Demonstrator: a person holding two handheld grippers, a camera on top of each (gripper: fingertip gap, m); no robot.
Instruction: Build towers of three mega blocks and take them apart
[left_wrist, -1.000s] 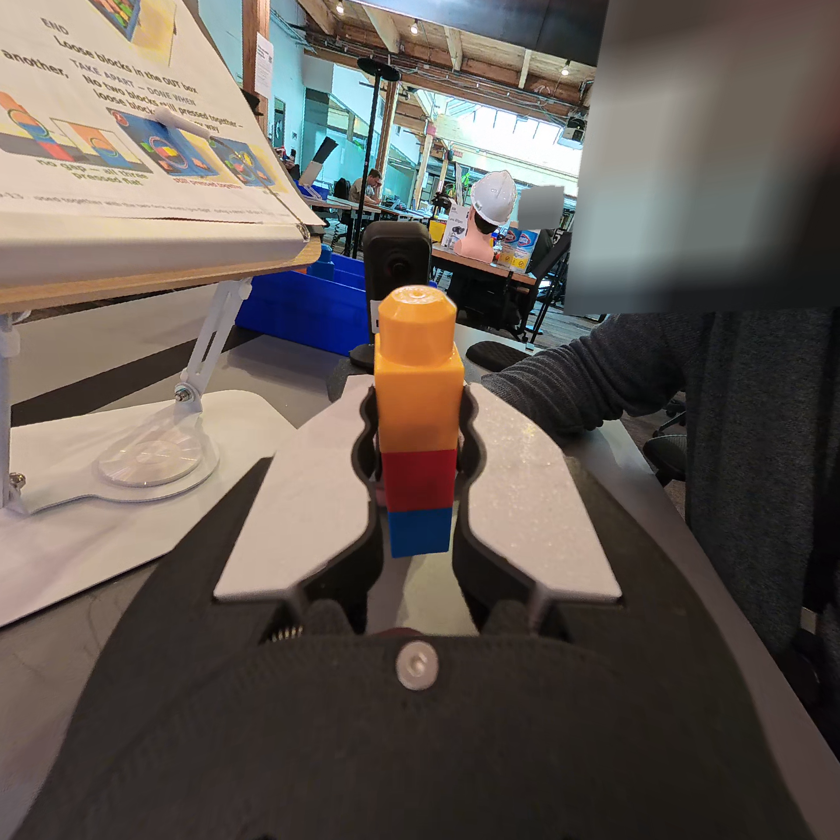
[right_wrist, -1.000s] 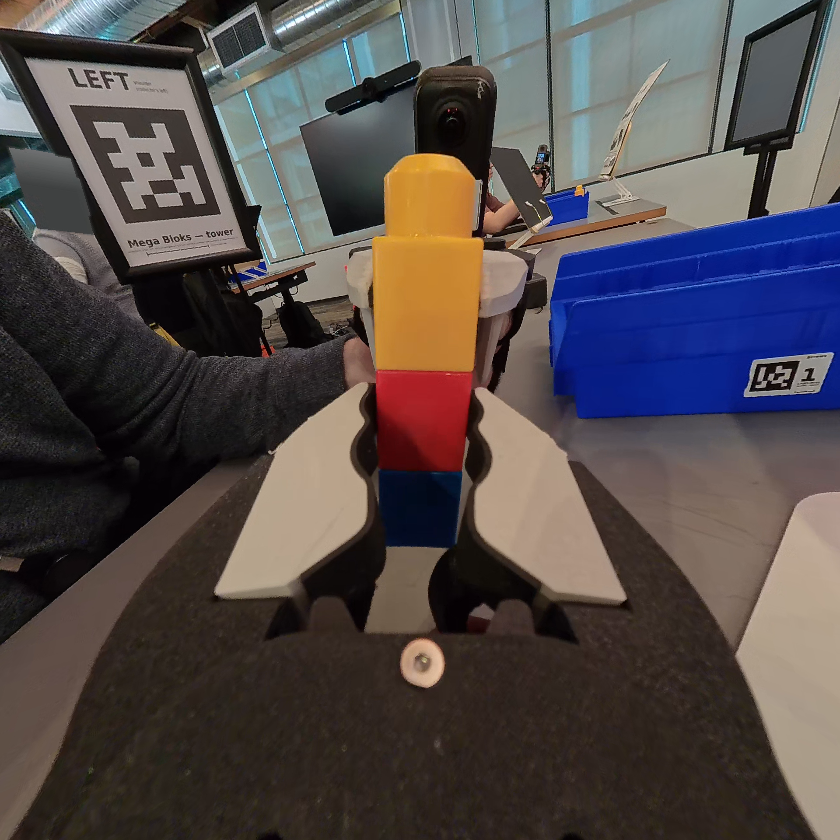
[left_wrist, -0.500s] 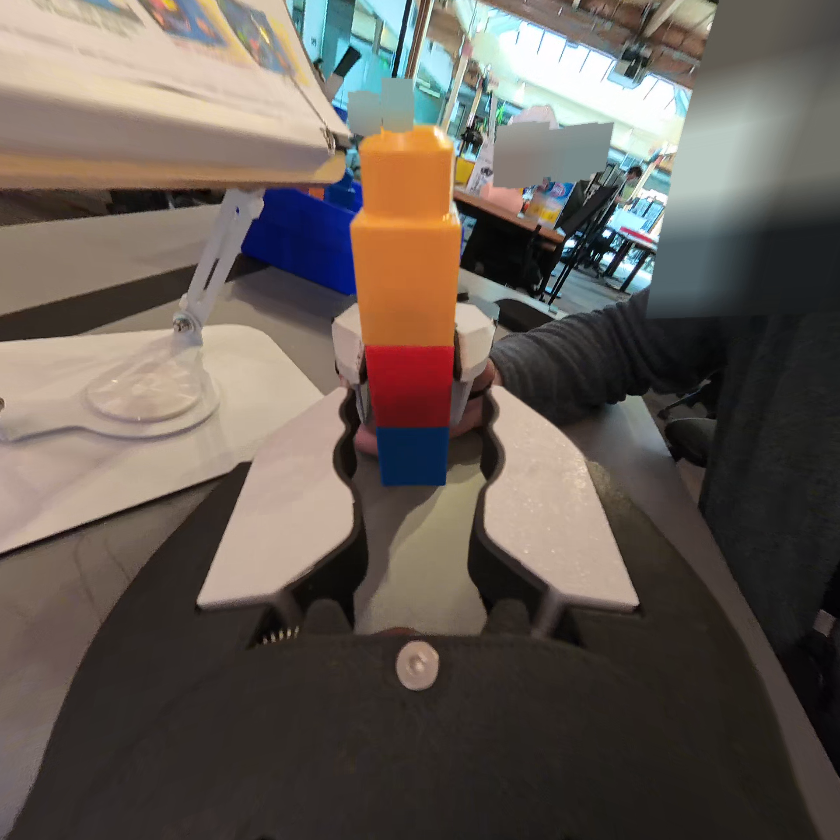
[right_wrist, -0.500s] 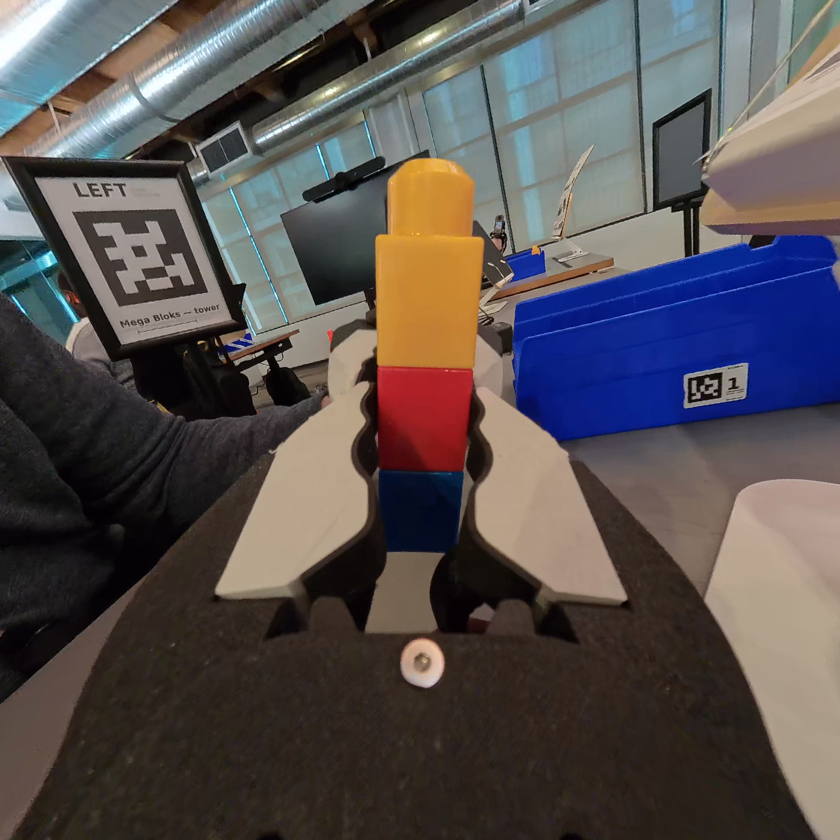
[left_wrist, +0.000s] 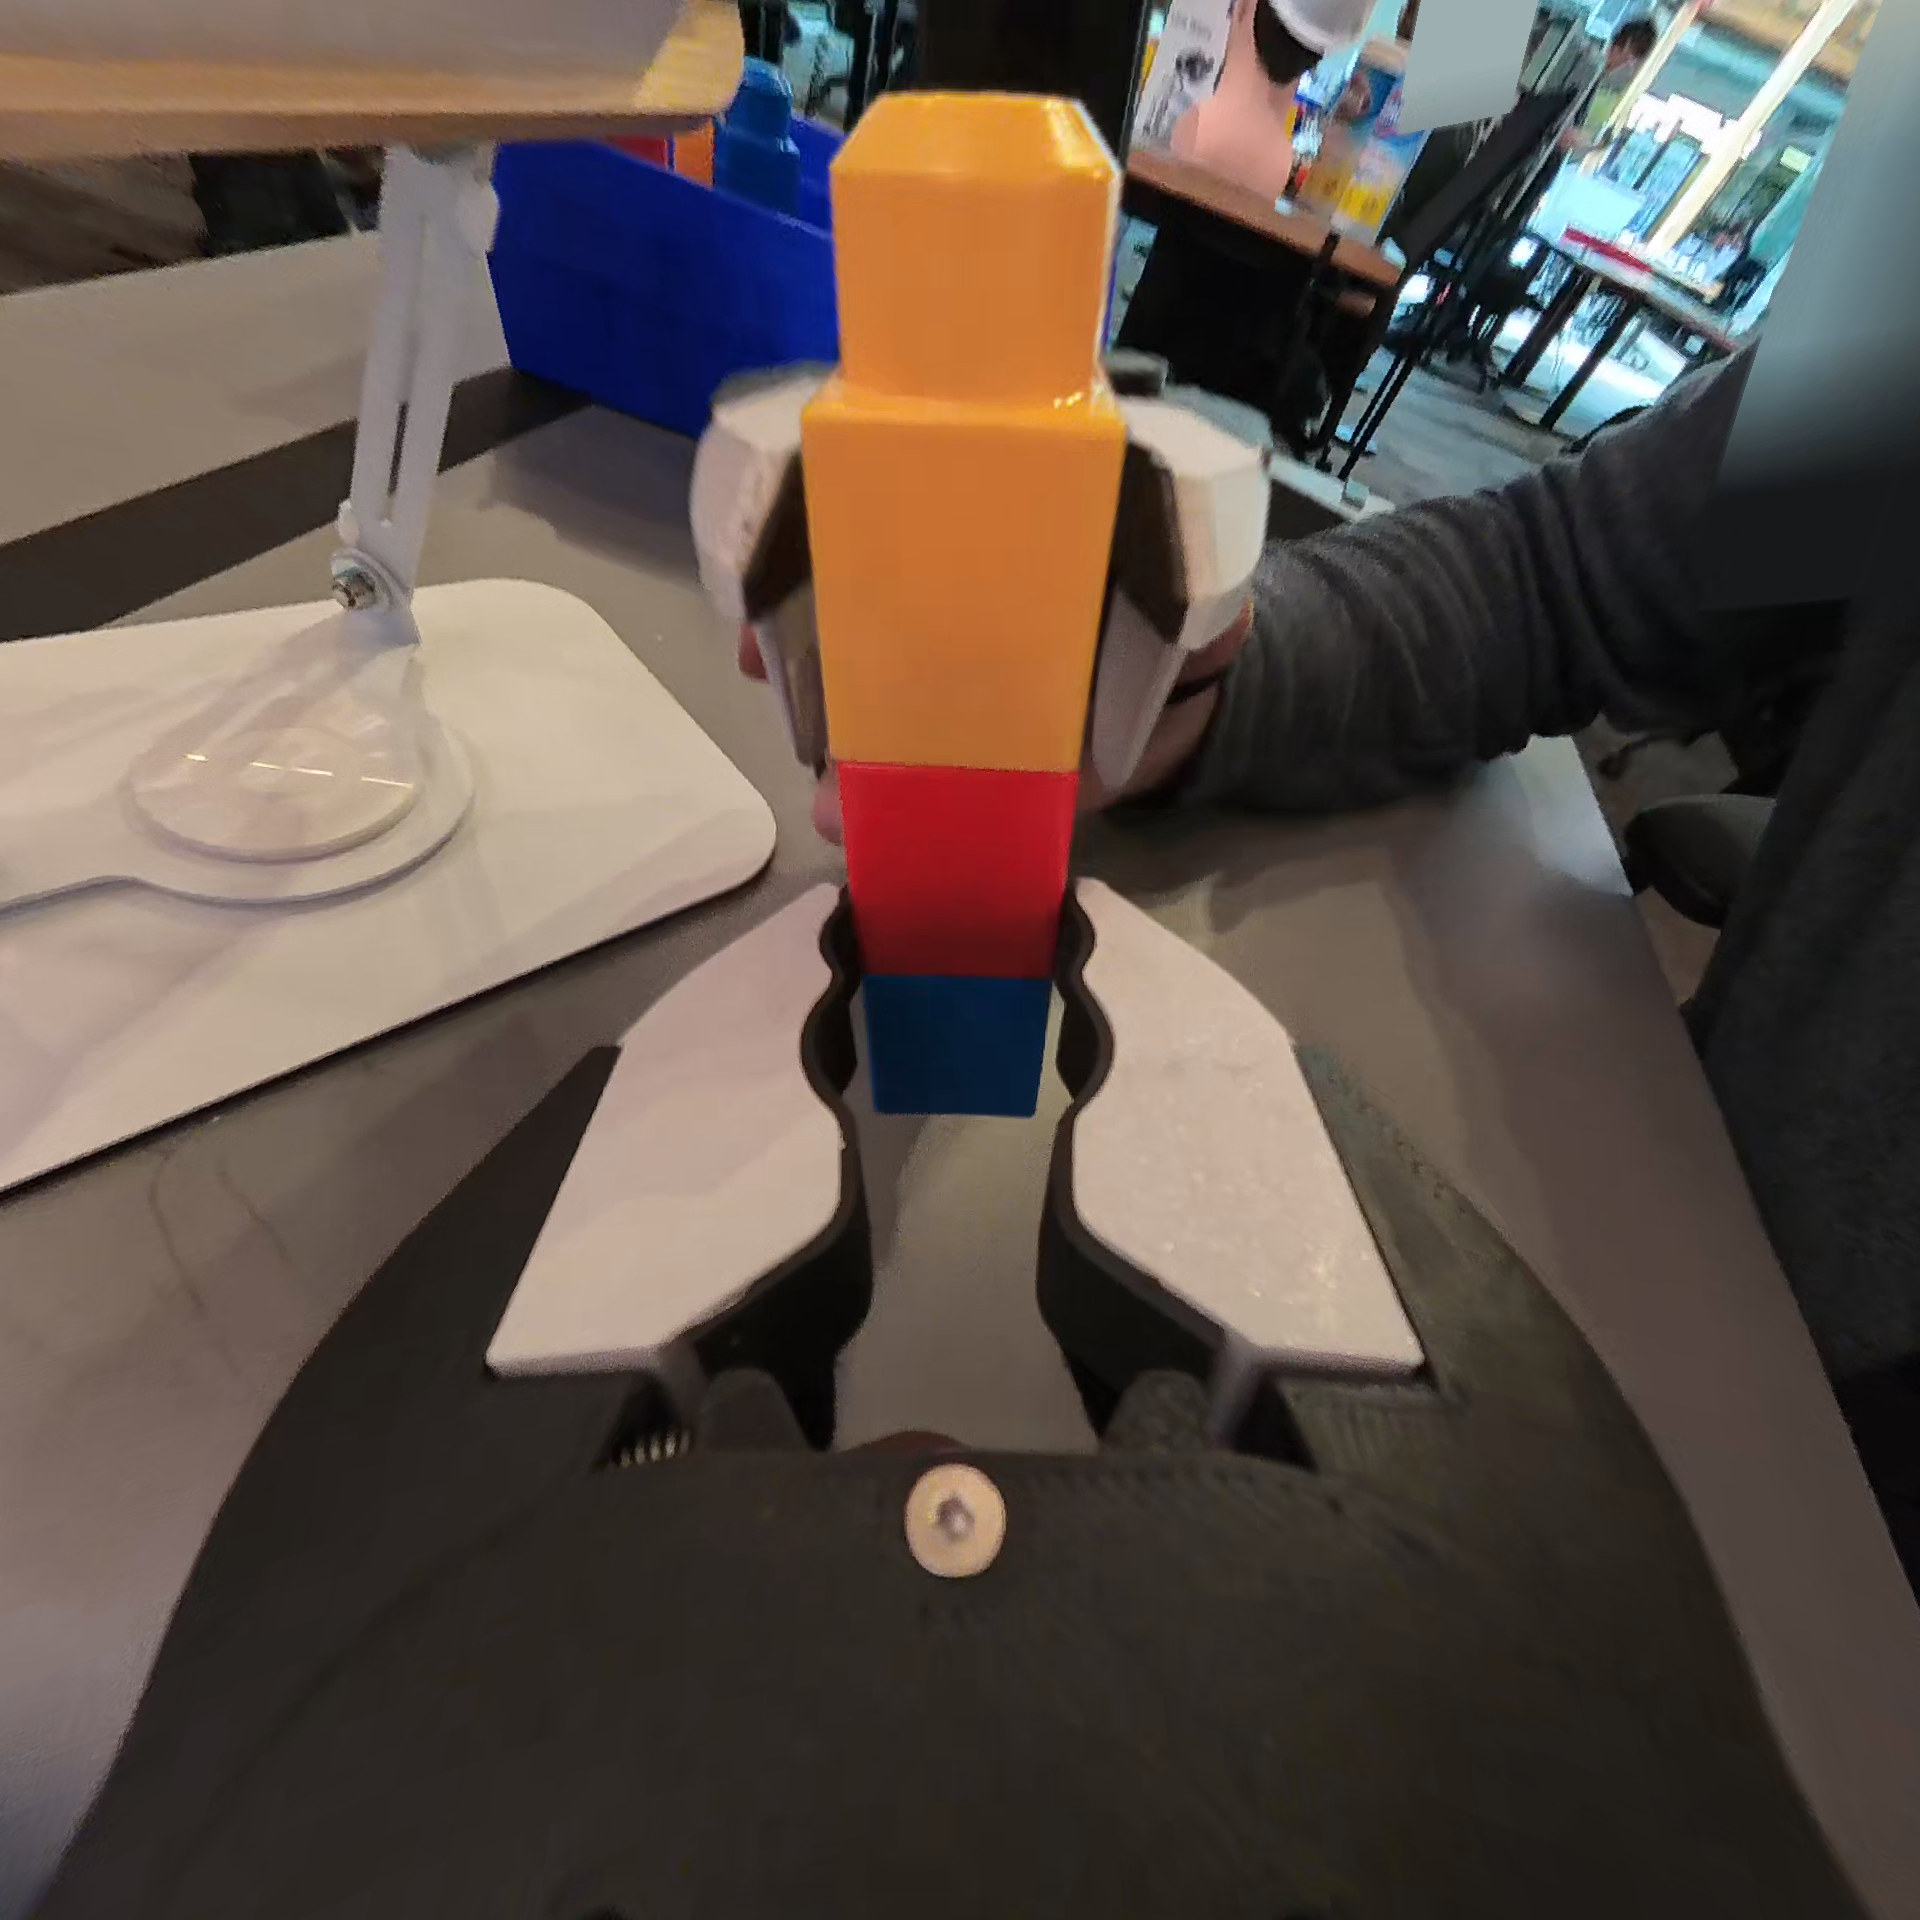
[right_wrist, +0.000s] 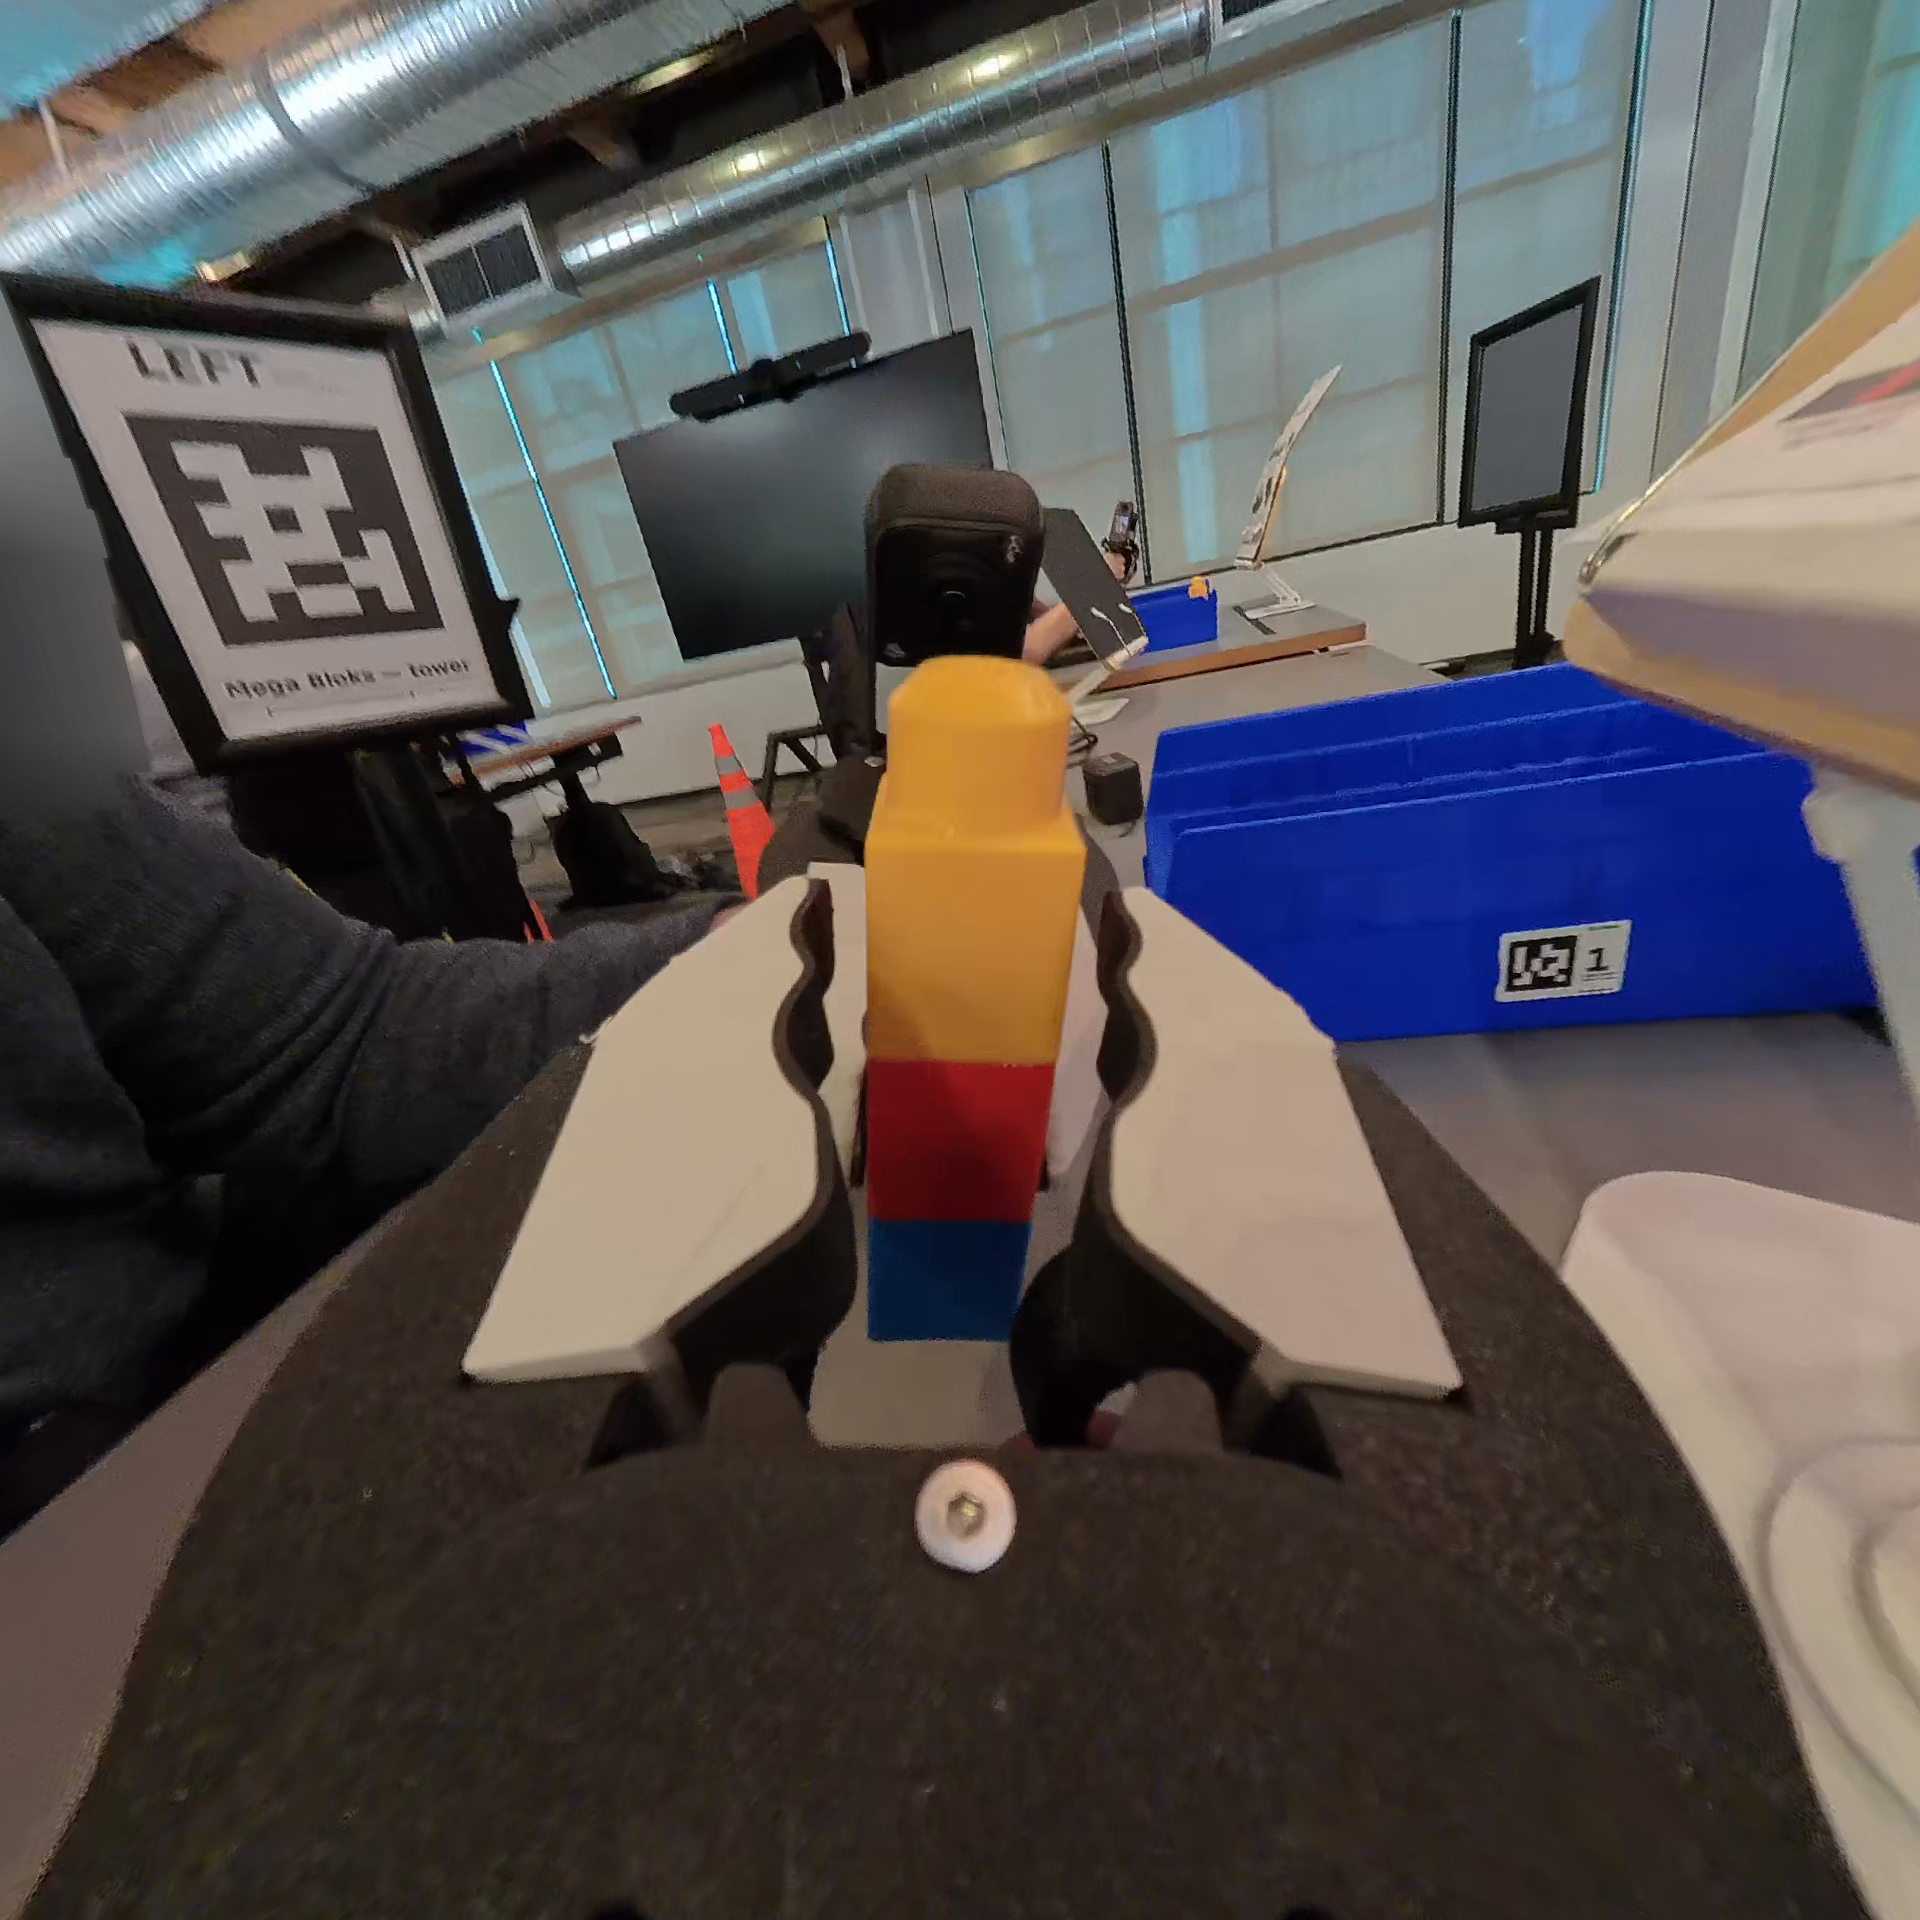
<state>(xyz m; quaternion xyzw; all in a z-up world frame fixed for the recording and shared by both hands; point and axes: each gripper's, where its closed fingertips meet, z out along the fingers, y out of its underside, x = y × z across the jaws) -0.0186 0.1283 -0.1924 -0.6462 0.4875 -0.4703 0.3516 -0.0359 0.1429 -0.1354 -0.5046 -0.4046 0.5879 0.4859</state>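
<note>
A three-block tower has an orange block (left_wrist: 961, 582) on top, a red block (left_wrist: 956, 862) in the middle and a blue block (left_wrist: 954, 1039) at the bottom. My left gripper (left_wrist: 956, 956) is shut on its red and blue blocks. My right gripper (right_wrist: 966, 925) is open, its fingers on either side of the orange block (right_wrist: 971, 935) with a small gap each side. In the left wrist view it shows behind the tower, its fingers (left_wrist: 1195, 540) flanking the orange block. Whether the tower's base touches the grey table (left_wrist: 1299, 883) is hidden.
A blue bin (right_wrist: 1455, 862) stands on the table to the right, also seen in the left wrist view (left_wrist: 644, 281). A white stand base (left_wrist: 364, 831) with a tilted board lies nearby. A framed sign (right_wrist: 270, 520), a black camera (right_wrist: 951, 571) and a person's sleeve (left_wrist: 1455, 623) are close. About 6 cm separates my left fingertips from my right.
My left gripper let go of the upper blocks, moved lower and closed on the red and blue blocks. My right gripper released those blocks and now stands open around the orange block.
</note>
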